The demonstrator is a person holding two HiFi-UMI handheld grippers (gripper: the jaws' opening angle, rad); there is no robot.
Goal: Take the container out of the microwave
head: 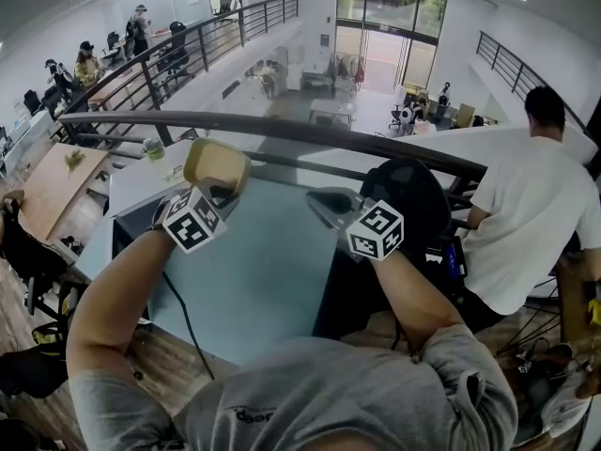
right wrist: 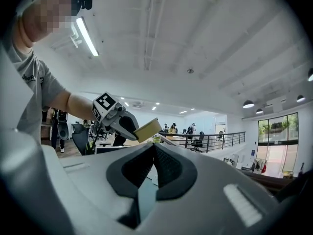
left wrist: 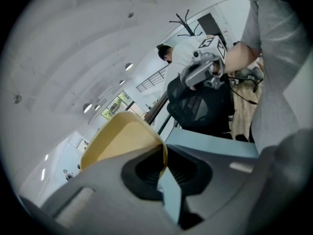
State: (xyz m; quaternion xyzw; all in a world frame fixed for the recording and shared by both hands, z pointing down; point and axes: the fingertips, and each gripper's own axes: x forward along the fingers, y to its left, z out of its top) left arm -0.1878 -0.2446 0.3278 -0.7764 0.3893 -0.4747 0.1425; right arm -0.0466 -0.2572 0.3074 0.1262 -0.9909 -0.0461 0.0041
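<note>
While in left tool (head: 223, 192), container (head: 216, 164) (yellow)

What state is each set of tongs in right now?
Left tongs: closed on the rim of the yellow container.
Right tongs: closed, nothing between them.

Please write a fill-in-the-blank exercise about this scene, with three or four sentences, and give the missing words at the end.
1. The left gripper holds the ___ container by its rim.
2. The right gripper has ___ between its shut jaws.
3. Below both grippers lies a light ___ table.
4. The person at the right edge of the head view wears a ___ T-shirt.
Missing words: yellow; nothing; blue; white.
</note>
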